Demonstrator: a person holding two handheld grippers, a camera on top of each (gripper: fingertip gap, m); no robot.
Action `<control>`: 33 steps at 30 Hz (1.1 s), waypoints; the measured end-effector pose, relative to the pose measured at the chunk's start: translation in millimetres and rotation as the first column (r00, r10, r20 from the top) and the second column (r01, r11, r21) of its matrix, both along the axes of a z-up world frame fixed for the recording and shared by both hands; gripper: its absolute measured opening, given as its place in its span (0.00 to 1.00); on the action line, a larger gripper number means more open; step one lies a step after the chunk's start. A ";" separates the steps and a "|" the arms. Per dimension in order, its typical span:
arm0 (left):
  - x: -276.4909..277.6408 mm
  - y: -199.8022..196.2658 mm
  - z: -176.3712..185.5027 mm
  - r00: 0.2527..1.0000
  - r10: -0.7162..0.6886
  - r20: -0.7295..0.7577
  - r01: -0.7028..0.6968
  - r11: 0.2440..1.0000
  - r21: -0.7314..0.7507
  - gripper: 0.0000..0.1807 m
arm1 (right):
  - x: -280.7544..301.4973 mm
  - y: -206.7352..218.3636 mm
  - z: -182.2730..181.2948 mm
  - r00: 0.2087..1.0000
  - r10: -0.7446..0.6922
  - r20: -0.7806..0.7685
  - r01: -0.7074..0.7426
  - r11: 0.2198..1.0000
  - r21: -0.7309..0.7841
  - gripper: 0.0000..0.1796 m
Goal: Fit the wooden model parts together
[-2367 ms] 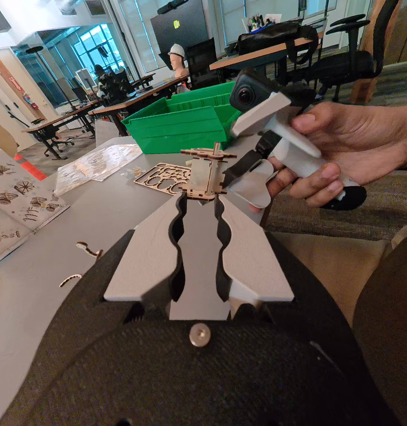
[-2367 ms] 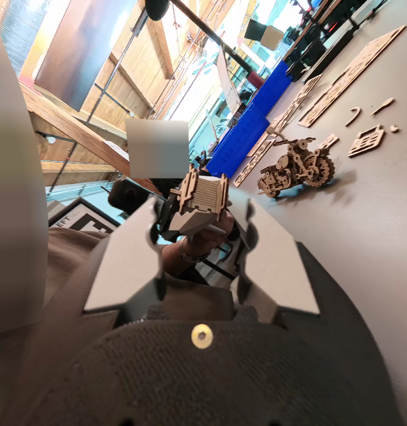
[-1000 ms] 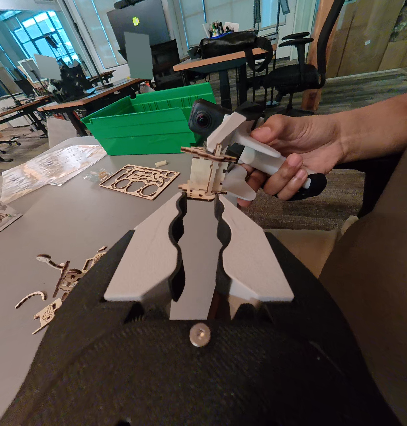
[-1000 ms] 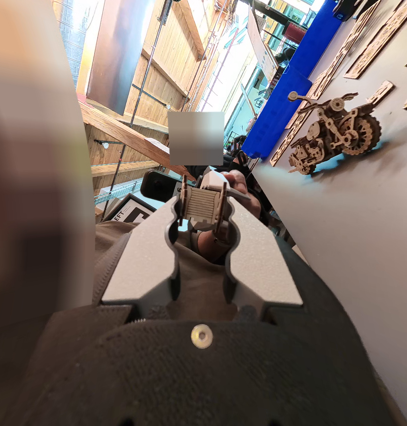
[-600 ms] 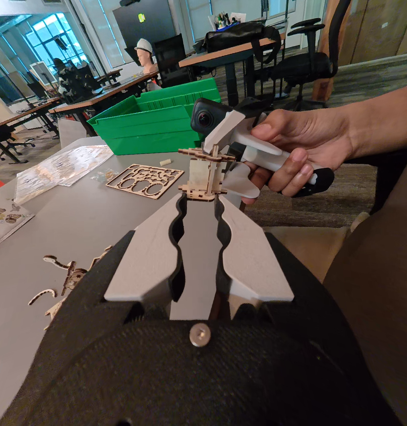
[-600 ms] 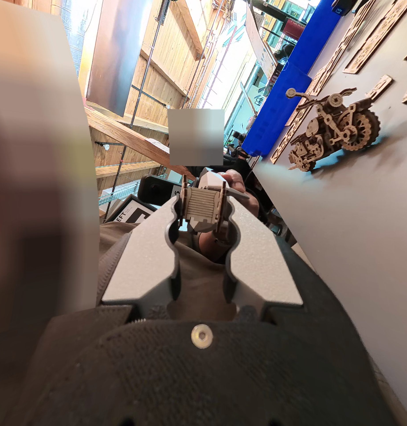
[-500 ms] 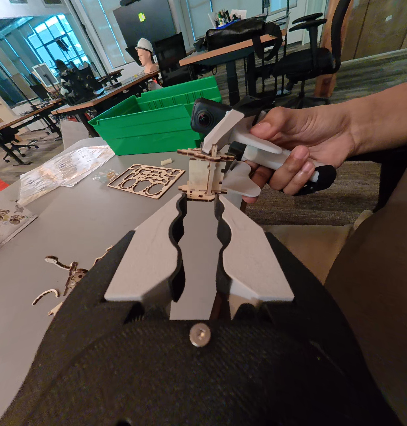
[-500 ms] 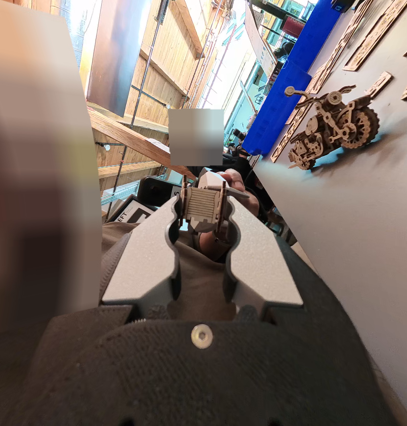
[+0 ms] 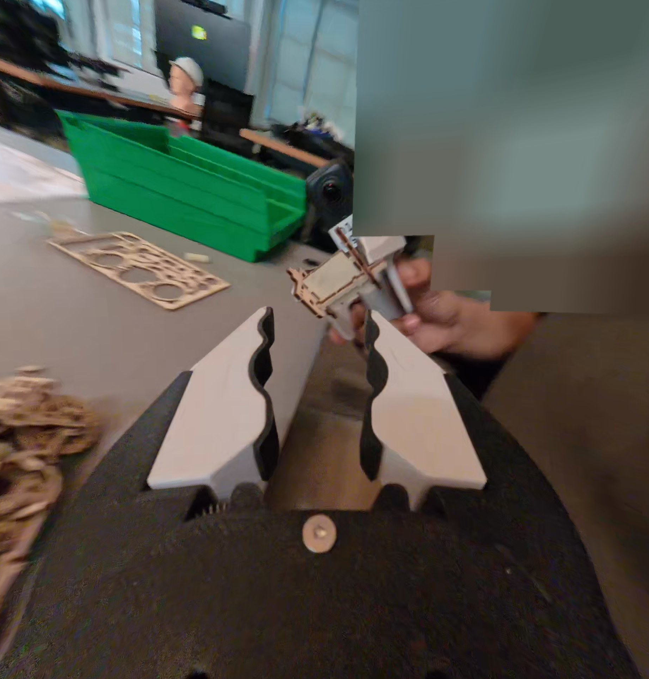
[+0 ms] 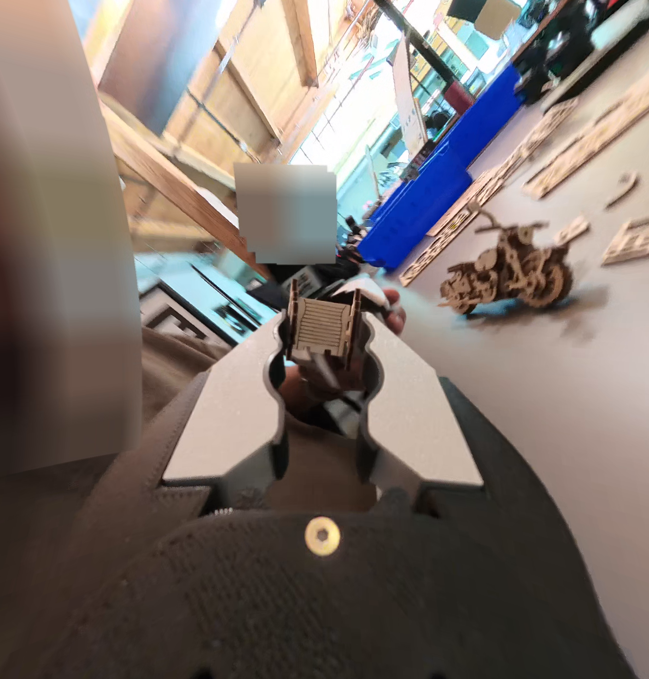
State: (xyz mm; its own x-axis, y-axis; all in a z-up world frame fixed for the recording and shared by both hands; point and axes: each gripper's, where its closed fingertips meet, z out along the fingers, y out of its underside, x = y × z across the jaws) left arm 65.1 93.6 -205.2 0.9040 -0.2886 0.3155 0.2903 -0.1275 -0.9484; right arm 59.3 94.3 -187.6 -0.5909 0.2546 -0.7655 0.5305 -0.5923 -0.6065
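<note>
A small wooden box-shaped sub-assembly with a slatted face sits between the fingers of my right gripper, which is shut on it. In the left wrist view the same piece is held in the air by the right gripper, just beyond my right fingertip. My left gripper is open and empty, its jaws wide apart above the edge of the grey table. A hand shows behind the piece in the right wrist view.
A green bin stands at the back of the table. A cut-out wooden sheet lies before it. An assembled wooden motorcycle stands on the table, blurred at the left wrist view's left. A blue bin and wooden sheets lie beyond.
My left gripper has opened, let go of the wooden sub-assembly and swung away. The right gripper stays shut on the piece and now holds it alone.
</note>
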 end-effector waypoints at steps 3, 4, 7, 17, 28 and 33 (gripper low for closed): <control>5.2 -4.0 10.4 0.959 -0.119 0.259 0.115 0.993 0.032 0.27 | 1.5 -1.6 4.8 0.997 -0.028 -0.065 0.035 0.994 0.105 0.21; 6.2 -5.3 13.2 0.944 -0.143 0.297 0.135 0.990 0.047 0.27 | 1.4 -2.3 4.6 0.997 -0.032 -0.073 0.041 0.991 0.129 0.21; 6.5 -8.0 19.4 0.914 -0.175 0.366 0.158 0.985 0.074 0.25 | 1.9 -5.8 3.5 0.996 -0.020 -0.089 0.035 0.985 0.171 0.21; 3.2 -11.1 20.3 0.903 -0.188 0.387 0.173 0.982 0.073 0.21 | 4.9 -17.3 -0.8 0.995 0.022 -0.101 0.006 0.964 0.265 0.21; 2.8 -11.8 19.2 0.936 -0.160 0.315 0.144 0.987 0.075 0.21 | 3.8 -18.5 -1.3 0.998 0.041 -0.047 -0.032 0.982 0.188 0.21; 3.5 -11.6 19.0 0.939 -0.157 0.306 0.139 0.987 0.079 0.21 | 4.4 -17.9 -1.1 0.998 0.046 -0.041 -0.038 0.981 0.189 0.21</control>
